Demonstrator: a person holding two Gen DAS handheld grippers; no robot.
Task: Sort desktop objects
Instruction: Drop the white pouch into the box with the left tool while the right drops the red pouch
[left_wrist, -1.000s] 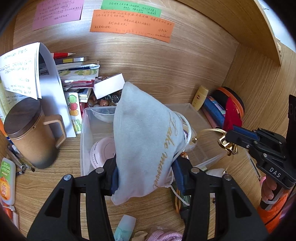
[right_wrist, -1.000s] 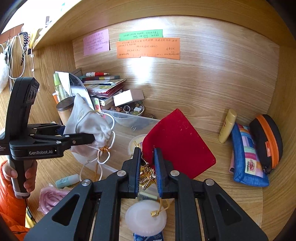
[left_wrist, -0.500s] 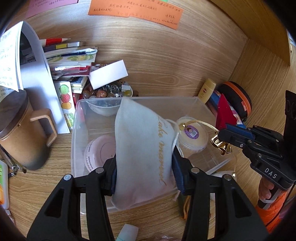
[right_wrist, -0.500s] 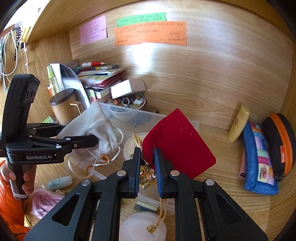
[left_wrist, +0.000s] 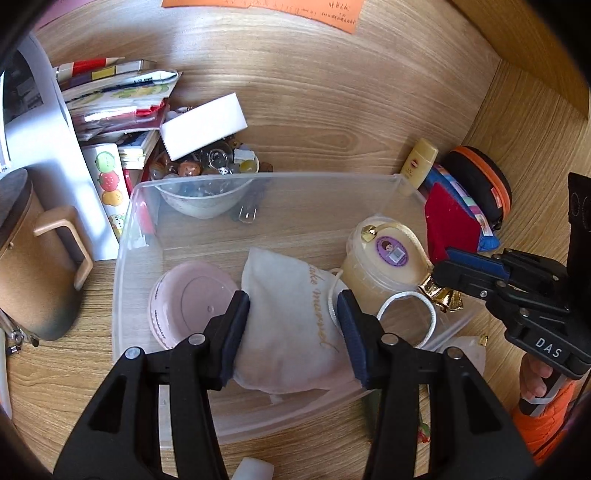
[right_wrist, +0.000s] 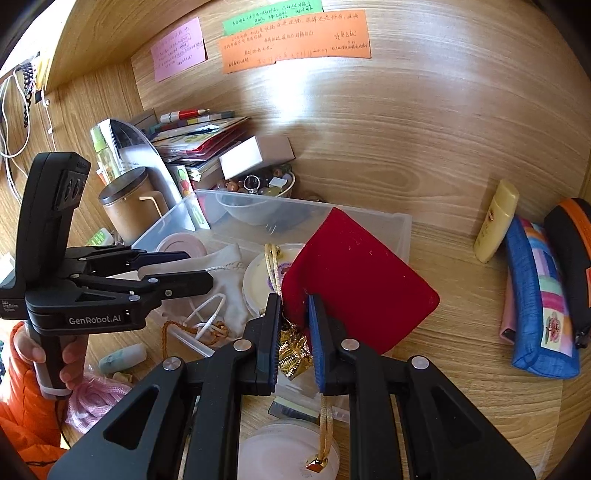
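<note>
My left gripper (left_wrist: 293, 297) is shut on a white drawstring pouch (left_wrist: 291, 317) with gold lettering, low inside a clear plastic bin (left_wrist: 266, 178). The pouch rests between a pink round case (left_wrist: 188, 299) and a cream jar (left_wrist: 384, 266) with a purple label. My right gripper (right_wrist: 293, 299) is shut on the gathered neck of a red velvet pouch (right_wrist: 354, 280). Gold tassels and a gold cord hang between its fingers. The red pouch hovers over the bin's right end (right_wrist: 369, 218). From the right wrist view, the left gripper (right_wrist: 197, 267) shows at the left with the white pouch (right_wrist: 229, 266).
A brown lidded mug (left_wrist: 33, 258) stands left of the bin. Behind it lie stacked books (left_wrist: 118, 96), a white box (left_wrist: 205, 129) and a bowl of beads (left_wrist: 207, 166). A yellow tube (right_wrist: 495, 221), blue pencil case (right_wrist: 539, 295) and black-orange pouch (right_wrist: 572, 251) lie right. Pink cord (right_wrist: 96, 402) lies near.
The left gripper has come down and carried the white pouch from above the bin into it. The right gripper has sunk and moved closer to the bin with the red pouch.
</note>
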